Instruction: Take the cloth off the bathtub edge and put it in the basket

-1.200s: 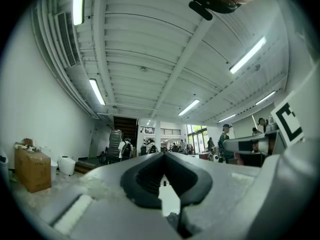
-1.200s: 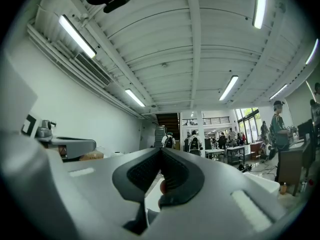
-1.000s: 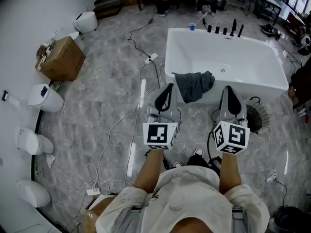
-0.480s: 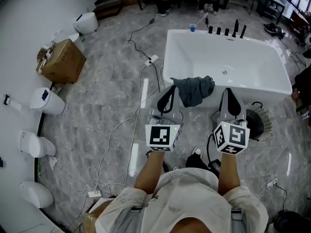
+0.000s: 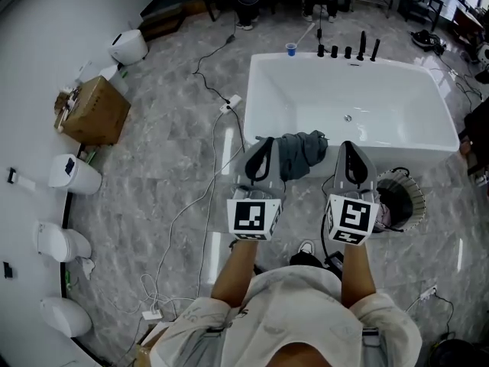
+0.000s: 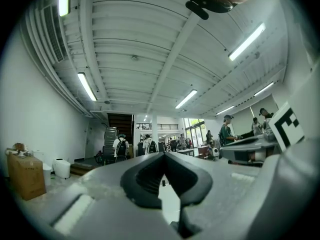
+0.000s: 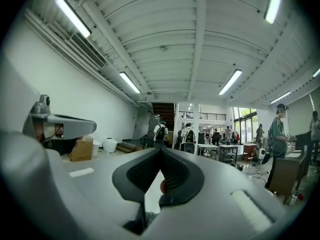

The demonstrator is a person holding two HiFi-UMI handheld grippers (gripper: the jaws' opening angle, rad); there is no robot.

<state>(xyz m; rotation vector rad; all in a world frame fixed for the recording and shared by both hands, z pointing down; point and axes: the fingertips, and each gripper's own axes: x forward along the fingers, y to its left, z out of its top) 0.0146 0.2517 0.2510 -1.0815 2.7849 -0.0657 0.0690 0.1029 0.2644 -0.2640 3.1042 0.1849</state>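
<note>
Both pairs of fingers are clenched tip to tip with nothing between them. The left gripper (image 6: 162,154) shows its black fingers (image 6: 145,176) meeting in the left gripper view. The right gripper (image 7: 161,150) shows its fingers (image 7: 176,173) pressed together likewise in its own view.

From the head view, the left gripper (image 5: 267,141) and right gripper (image 5: 345,144) are held out side by side. The crumpled dark grey cloth (image 5: 296,153) lies between them, draped over the near edge of the white rectangular bathtub (image 5: 412,148). The left fingertips overlap the cloth's left edge in that view; whether they touch it cannot be told. The right fingertips stand just beside its right end.

The round ribbed basket (image 5: 413,186) sits on the grey marbled floor (image 5: 153,167) beside the tub's near wall, just right of the right gripper.

A second ago the cloth lay ahead of both grippers, beyond their tips. Both have since advanced toward the tub to flank it.

A brown cardboard box (image 5: 95,112) stands well off to the left by the wall.
</note>
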